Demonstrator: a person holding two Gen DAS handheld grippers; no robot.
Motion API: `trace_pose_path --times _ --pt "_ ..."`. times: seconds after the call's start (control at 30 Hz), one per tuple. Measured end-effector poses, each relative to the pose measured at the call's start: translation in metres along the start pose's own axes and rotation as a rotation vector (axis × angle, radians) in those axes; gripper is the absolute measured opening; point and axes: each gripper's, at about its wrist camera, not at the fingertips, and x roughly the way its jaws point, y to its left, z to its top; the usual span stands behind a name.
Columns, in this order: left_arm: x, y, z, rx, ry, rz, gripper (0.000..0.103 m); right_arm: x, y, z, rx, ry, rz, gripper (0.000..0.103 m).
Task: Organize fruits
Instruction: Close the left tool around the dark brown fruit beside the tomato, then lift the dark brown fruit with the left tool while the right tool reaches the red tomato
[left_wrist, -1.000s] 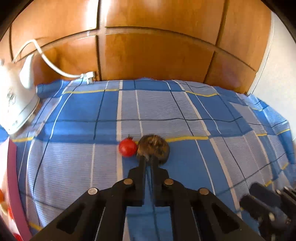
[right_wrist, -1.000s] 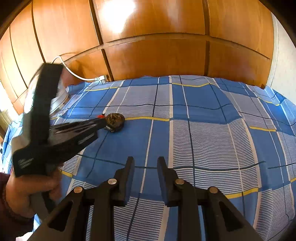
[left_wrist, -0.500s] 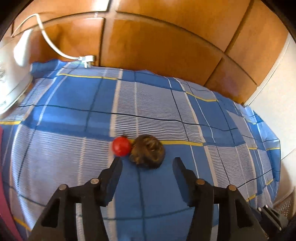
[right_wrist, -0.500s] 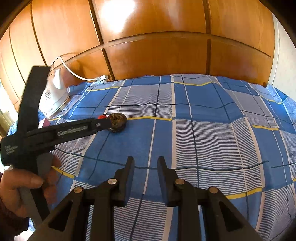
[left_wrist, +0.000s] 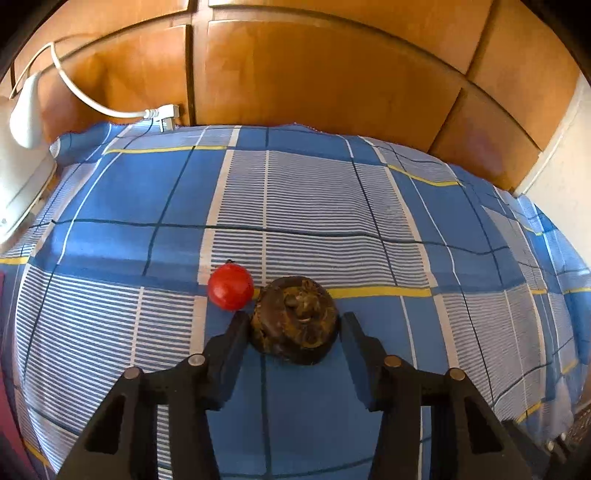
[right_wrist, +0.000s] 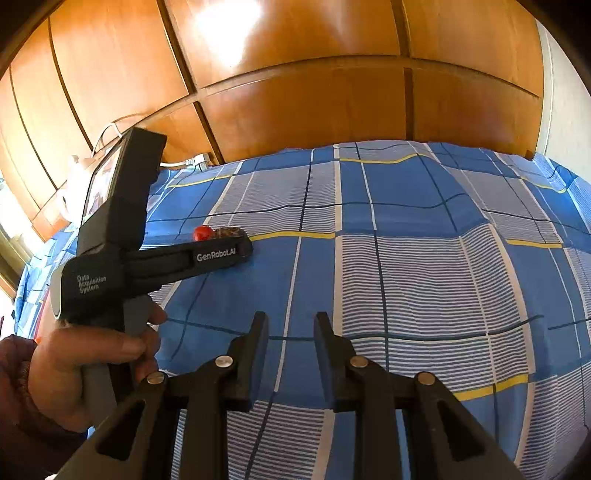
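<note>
A brown, rough, shrivelled fruit (left_wrist: 295, 319) lies on the blue checked cloth (left_wrist: 332, 206), touching a small red tomato (left_wrist: 231, 286) on its left. My left gripper (left_wrist: 293, 321) is open, with one finger on each side of the brown fruit; the left fingertip is close to the tomato. In the right wrist view the left gripper (right_wrist: 236, 247) lies low over the cloth, with the tomato (right_wrist: 204, 232) and the brown fruit (right_wrist: 229, 232) just behind it. My right gripper (right_wrist: 290, 321) is slightly open and empty, above the cloth near the front.
A white iron (left_wrist: 18, 162) stands at the far left with its cord and plug (left_wrist: 164, 114) against the wooden panels (left_wrist: 314, 74). A pink edge (left_wrist: 5, 406) shows at the left border. The cloth falls away at the right.
My left gripper opened from shut, then moved forward and down so its fingers now flank the brown fruit. The right gripper has not moved.
</note>
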Motion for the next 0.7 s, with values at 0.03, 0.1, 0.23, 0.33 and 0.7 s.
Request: trace_pose_path --times 0.03,0.1,0.23,0.33,0.7 --pt "-0.002 0.001 -0.002 0.001 -0.005 -0.008 0.050 -0.001 0.000 0.000 0.000 -0.003 -0.001 0.026" --pt "-0.013 0.004 -0.008 0.006 -0.025 -0.024 0.050 -0.002 -0.002 0.001 0.005 -0.009 -0.004 0.026" --pt "-0.046 0.013 -0.029 0.045 -0.076 -0.017 0.050 -0.002 -0.004 0.004 0.014 -0.013 -0.008 0.026" --pt "-0.065 0.028 -0.048 0.045 -0.085 -0.004 0.050 0.001 -0.001 0.007 0.005 -0.008 -0.002 0.026" --pt "-0.104 0.074 -0.101 -0.005 -0.098 0.079 0.050 0.042 0.051 0.030 -0.107 0.061 0.112 0.025"
